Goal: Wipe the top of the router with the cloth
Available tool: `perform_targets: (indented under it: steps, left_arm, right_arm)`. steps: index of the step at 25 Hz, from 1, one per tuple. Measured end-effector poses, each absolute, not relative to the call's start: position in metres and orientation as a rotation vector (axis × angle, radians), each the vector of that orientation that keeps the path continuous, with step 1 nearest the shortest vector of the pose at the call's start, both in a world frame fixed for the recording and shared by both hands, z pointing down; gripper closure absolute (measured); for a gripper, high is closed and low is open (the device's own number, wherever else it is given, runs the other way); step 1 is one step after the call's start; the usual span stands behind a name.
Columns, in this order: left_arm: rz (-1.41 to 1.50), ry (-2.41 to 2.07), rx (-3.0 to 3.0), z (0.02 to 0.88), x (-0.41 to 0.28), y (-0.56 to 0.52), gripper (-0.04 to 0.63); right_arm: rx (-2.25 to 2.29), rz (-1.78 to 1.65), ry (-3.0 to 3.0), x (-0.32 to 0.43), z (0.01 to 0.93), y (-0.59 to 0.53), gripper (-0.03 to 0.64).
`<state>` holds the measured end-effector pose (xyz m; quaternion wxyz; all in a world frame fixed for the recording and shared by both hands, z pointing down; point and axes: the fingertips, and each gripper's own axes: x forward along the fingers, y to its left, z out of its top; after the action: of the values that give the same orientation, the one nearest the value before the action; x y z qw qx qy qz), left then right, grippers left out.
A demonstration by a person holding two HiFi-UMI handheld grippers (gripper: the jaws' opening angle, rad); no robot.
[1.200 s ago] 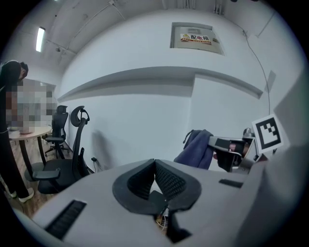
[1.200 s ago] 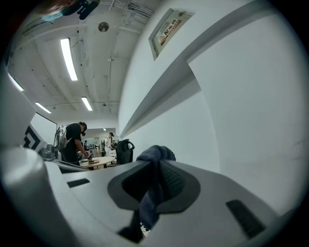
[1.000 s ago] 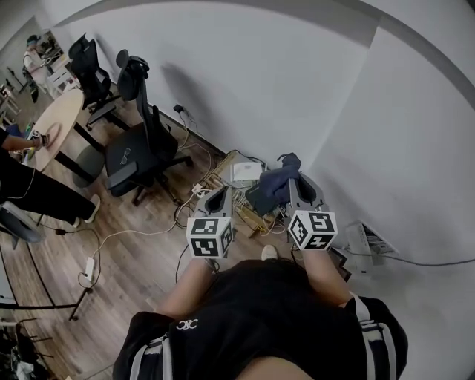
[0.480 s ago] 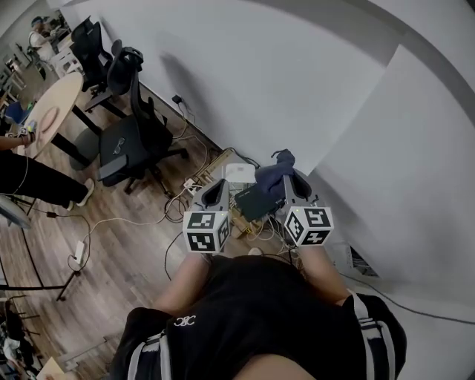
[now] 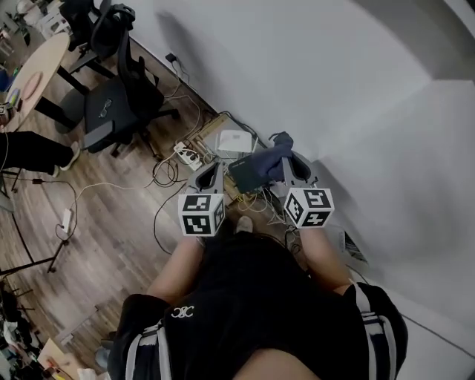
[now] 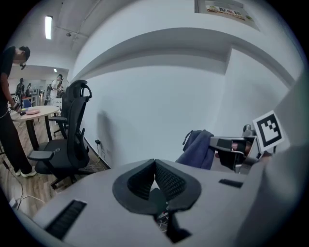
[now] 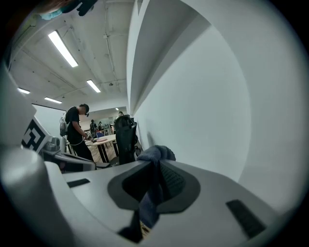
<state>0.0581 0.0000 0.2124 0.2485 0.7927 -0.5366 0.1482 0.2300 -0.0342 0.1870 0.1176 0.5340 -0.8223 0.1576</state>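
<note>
soft, light and limp, the cloth (image 7: 157, 153) hangs clamped by a fold between my right gripper's (image 7: 154, 170) jaws, tail trailing below them, while my left gripper's (image 6: 154, 170) jaws press together, empty.

Two tools are in view, the left hand-held gripper (image 5: 209, 172) and the right hand-held gripper (image 5: 288, 160). There is one blue cloth (image 5: 267, 160), one dark router (image 5: 247, 173) and one white box (image 5: 233, 141). Two black office chairs show, a near chair (image 5: 111, 111) and a far chair (image 5: 78, 11). There is one round surface (image 5: 33, 74).
</note>
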Motion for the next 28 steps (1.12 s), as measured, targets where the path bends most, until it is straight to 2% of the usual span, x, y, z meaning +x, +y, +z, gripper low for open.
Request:
perform_targets:
  steps: [7,17,28]
  left_arm:
    - [0.442,-1.373,2.086,0.271,0.046,-0.021,0.592]
    - [0.481,-1.307,1.921,0.381,0.017,-0.037,0.592]
    - [0.583,-1.254,1.806,0.535,-0.011,-0.059,0.592]
  right_arm:
    - [1.452,0.570,-2.289,0.211,0.243,-0.062,0.595]
    - [1.313,1.022,-2.104,0.186,0.370,-0.086,0.595]
    - [0.938,0.961,-1.924,0.161,0.520,-0.118,0.595]
